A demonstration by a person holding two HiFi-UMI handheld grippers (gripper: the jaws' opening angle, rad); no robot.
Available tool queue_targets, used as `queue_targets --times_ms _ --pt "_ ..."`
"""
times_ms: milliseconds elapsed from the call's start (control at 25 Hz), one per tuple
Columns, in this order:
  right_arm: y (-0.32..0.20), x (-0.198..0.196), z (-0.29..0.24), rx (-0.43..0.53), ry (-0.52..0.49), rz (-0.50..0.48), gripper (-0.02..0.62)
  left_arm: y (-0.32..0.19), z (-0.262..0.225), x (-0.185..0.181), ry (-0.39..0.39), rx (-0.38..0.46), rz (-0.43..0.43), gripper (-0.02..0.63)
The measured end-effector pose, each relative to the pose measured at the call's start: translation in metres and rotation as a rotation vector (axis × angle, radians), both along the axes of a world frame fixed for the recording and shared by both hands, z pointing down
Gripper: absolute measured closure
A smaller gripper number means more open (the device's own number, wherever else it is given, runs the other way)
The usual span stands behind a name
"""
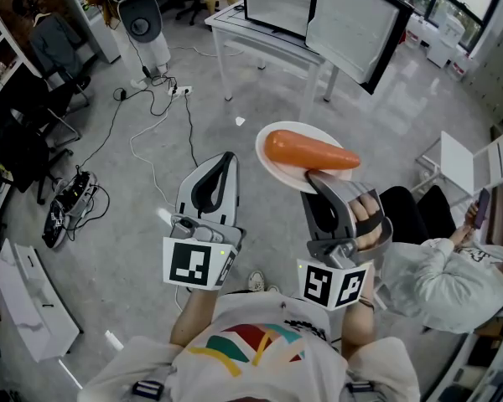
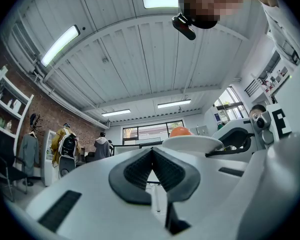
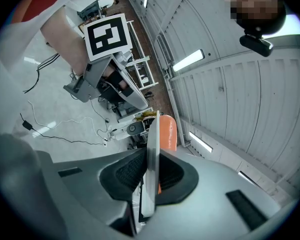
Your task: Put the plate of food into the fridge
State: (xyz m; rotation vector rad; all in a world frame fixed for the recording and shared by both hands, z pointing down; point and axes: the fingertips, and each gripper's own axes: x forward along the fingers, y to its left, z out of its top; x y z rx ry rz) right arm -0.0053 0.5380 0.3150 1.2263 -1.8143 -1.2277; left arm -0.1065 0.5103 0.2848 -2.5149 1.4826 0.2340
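A white plate [image 1: 278, 159] with an orange carrot [image 1: 310, 151] on it hangs in the air above the floor. My right gripper [image 1: 318, 179] is shut on the plate's near rim. In the right gripper view the plate [image 3: 152, 154] stands edge-on between the pads, with the carrot [image 3: 168, 132] on its right face. My left gripper [image 1: 224, 159] is beside it at the left, shut and holding nothing; in its own view the left gripper [image 2: 151, 156] has its pads together, and the plate [image 2: 192, 143] and carrot [image 2: 180, 131] show at the right.
A white table [image 1: 260, 36] with a box whose door [image 1: 355, 28] stands open is ahead. Cables [image 1: 163, 132] trail over the grey floor. A seated person [image 1: 440, 258] is close on the right beside a white chair [image 1: 469, 164]. Shelves and a chair stand at left.
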Motion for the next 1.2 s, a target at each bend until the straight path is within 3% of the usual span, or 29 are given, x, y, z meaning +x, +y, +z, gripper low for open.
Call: queue_targets --times_ms 760,1200 --pt "-0.033 -0.049 -0.001 -0.017 0.037 0.008 0.555 -0.033 -0.003 -0.053 0.020 0.008 0.005 0.600" --pt "-0.095 -0.044 0.008 0.004 0.035 -0.007 0.555 -0.089 0.006 -0.048 -0.006 0.013 -0.014 0.600"
